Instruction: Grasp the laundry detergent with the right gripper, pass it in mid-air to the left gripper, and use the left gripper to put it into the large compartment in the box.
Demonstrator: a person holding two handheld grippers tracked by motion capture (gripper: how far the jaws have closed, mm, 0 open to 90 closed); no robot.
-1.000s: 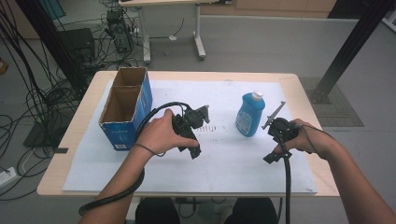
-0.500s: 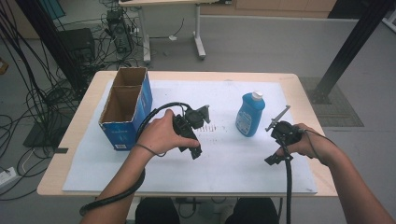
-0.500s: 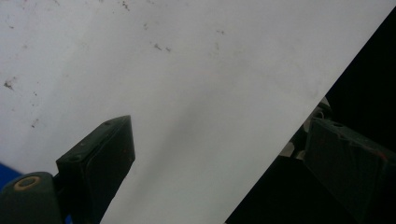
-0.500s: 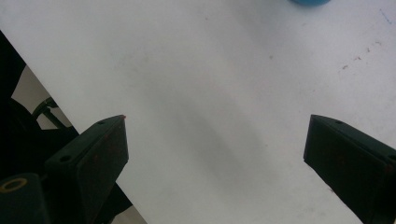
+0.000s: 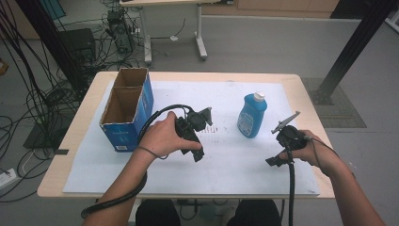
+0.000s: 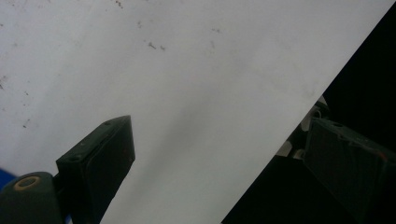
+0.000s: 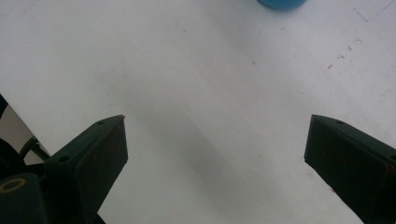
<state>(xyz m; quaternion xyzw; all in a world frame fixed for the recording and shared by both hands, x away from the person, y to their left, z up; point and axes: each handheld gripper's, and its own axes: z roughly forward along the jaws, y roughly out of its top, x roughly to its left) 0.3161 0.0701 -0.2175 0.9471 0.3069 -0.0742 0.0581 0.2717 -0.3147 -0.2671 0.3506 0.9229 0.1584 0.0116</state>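
Note:
In the high view my left gripper point(image 5: 196, 153) is held over the middle of the white sheet point(image 5: 226, 155), jaws pointing toward the table's front edge. In the left gripper view its jaws point(image 6: 222, 121) stand wide open over bare sheet, with nothing between them. My right gripper point(image 5: 274, 161) hovers near the front right of the sheet, just in front of a blue bottle point(image 5: 251, 115) with a white cap that stands upright. In the right gripper view its jaws point(image 7: 217, 116) are open and empty, and the blue bottle's base point(image 7: 282, 3) shows at the top edge.
An open blue cardboard box point(image 5: 127, 110) with two compartments stands at the sheet's left side, beside my left hand. The wooden table point(image 5: 301, 84) ends just beyond the sheet. Cables, desk legs and a black post are on the floor behind.
My right gripper has drifted slightly down and right, toward the table's front edge. The left gripper, bottle and box have stayed put.

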